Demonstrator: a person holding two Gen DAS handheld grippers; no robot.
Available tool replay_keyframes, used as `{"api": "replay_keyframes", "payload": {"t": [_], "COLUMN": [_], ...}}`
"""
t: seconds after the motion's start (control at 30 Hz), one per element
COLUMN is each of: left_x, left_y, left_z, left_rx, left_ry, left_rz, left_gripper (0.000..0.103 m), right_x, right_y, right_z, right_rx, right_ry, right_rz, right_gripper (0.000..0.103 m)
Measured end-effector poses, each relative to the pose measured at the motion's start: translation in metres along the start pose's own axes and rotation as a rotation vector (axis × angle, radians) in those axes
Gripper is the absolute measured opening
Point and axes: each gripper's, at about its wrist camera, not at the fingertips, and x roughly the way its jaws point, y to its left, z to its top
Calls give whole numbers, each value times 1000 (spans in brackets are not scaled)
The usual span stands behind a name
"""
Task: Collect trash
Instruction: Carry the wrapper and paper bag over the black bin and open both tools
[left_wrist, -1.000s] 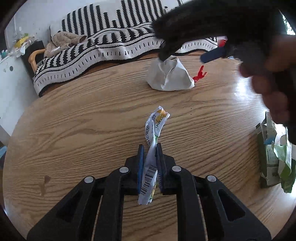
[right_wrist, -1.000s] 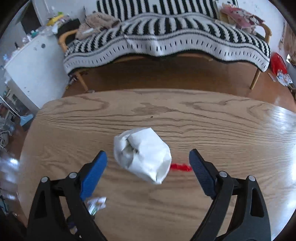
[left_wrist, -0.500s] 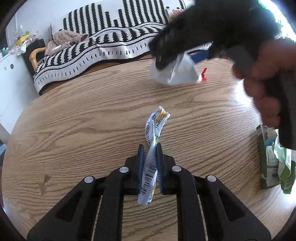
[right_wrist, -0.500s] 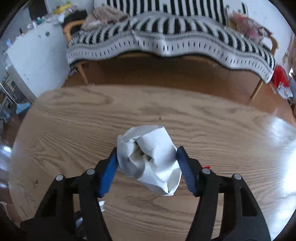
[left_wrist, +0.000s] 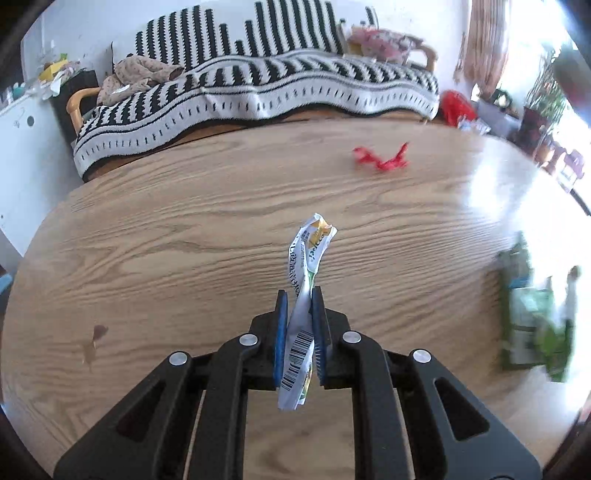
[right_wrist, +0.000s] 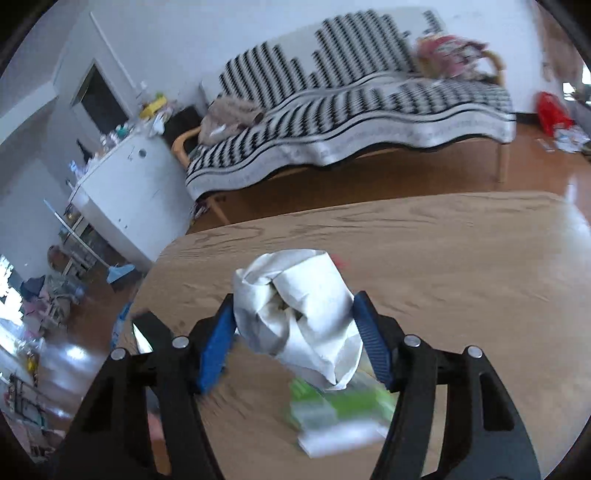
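Left gripper (left_wrist: 299, 295) is pinched tight on a twisted wrapper (left_wrist: 304, 295), the printed kind with a barcode on the bottom end. It sits dead centre in the lower half of the left wrist view, the wrapper sticking up past the blue pads (left_wrist: 281, 332) and hanging down below them too, clear of the wooden table (left_wrist: 184, 258).

Right gripper (right_wrist: 295, 317) has its two blue pads (right_wrist: 216, 347) pressed against the sides of a crumpled white paper ball (right_wrist: 299, 314), middle of the right wrist view. The ball bulges out between them and looks held up off the tabletop (right_wrist: 461, 258). That whole picture is pretty smeared, especially toward the bottom.

Other trash on the table:
- a small red scrap (left_wrist: 382, 159), upper right of centre in the left view, lying flat near the far edge. A sliver of red (right_wrist: 338, 260) also peeks out just behind the paper ball in the right view.
- a green and white carton (left_wrist: 532, 314), squashed, at the right edge of the left view, blurry. What seems to be the same one (right_wrist: 340, 417) shows directly under the paper ball at the bottom of the right view.

Background is a bench with a black and white striped blanket (left_wrist: 258, 88) across the top of both views, and a white cabinet (right_wrist: 125, 192) on the left of the right view.
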Motion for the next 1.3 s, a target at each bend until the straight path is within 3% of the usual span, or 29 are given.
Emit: {"api": "replay_keyframes", "payload": {"t": [0.2, 0.4, 0.53, 0.6, 0.63, 0.8, 0.93, 1.07, 1.17, 1.3], "left_x": [-59, -123, -144, -144, -139, -112, -94, -71, -62, -64], "left_y": [-58, -205, -312, -365, -396, -498, -535, -547, -556, -556], "left_z": [-1, -26, -66, -93, -111, -189, -234, -255, -266, -270], "left_rx": [73, 269, 404, 446, 448, 501, 561, 601, 647, 663], "left_ry": [-88, -143, -97, -43, 21, 263, 367, 422, 441, 439], "left_rz": [-111, -367, -560, -630, -681, -814, -849, -853, -826, -850], "left_gripper": [12, 12, 12, 12, 12, 12, 12, 12, 12, 13], "right_x": [-132, -241, -292, -307, -313, -329, -336, -331, -323, -317], "right_y": [-105, -196, -234, -248, -254, -272, -284, -296, -302, -304], "right_z": [-119, -259, -349, -384, -400, -458, -492, -516, -517, -514], "right_rx": [132, 369, 536, 606, 637, 739, 788, 836, 863, 868], "right_ry": [-87, -147, -162, -160, -156, -142, -139, -122, -111, -113], "right_rz": [-204, -432, -531, -571, -592, -629, -630, -615, -598, -590], "right_gripper": [63, 63, 63, 63, 63, 63, 64, 64, 64, 64]}}
